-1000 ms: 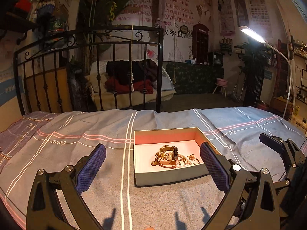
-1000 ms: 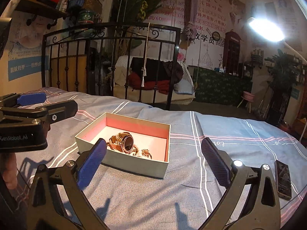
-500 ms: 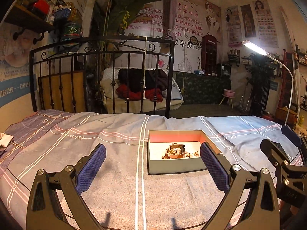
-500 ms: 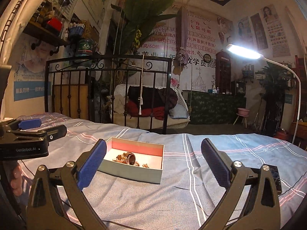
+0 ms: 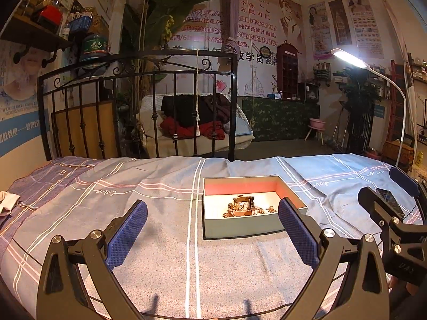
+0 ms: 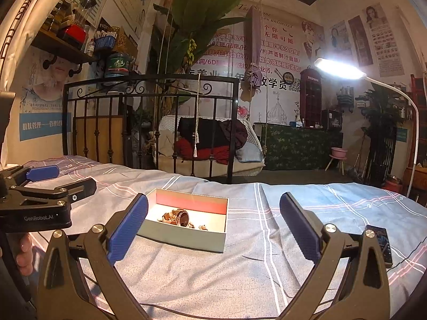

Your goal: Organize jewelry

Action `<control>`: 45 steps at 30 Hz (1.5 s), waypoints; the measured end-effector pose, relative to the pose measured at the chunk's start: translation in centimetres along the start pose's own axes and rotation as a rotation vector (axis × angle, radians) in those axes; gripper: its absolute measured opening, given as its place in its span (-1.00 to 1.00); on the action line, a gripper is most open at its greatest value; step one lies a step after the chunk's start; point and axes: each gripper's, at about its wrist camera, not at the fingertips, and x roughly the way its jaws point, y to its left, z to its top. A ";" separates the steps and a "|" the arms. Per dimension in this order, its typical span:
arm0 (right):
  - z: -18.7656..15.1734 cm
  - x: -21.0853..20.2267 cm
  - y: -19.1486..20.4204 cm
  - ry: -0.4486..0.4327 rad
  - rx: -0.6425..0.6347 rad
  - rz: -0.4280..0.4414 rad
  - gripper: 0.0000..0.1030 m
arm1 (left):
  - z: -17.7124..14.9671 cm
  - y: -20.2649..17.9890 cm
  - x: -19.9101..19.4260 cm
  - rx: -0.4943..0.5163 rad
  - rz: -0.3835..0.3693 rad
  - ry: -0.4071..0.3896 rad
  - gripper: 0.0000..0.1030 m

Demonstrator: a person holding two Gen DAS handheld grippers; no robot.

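Box [image 5: 253, 208] sits on bed [image 5: 160, 240]; left tool [image 5: 212, 229] and right tool [image 6: 213, 226] gape wide, empty. Watch [image 6: 181, 217], probably tangled with trinkets: I'd pinch its strap.

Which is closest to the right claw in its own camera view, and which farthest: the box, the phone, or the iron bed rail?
1. Phone, just beside the right claw, on its right.
2. Box, ahead and left, on the blanket.
3. Bed rail, behind the box, at the bed's far edge.
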 end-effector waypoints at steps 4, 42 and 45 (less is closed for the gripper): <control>-0.1 0.3 -0.1 0.009 0.001 0.002 0.89 | -0.1 0.1 0.1 0.000 0.005 0.003 0.87; -0.7 1.0 -0.2 0.045 0.004 0.008 0.89 | -0.1 -0.5 0.2 0.009 -0.013 0.036 0.88; -0.7 1.0 -0.2 0.045 0.005 0.008 0.89 | 0.1 -0.6 0.3 0.010 -0.010 0.040 0.88</control>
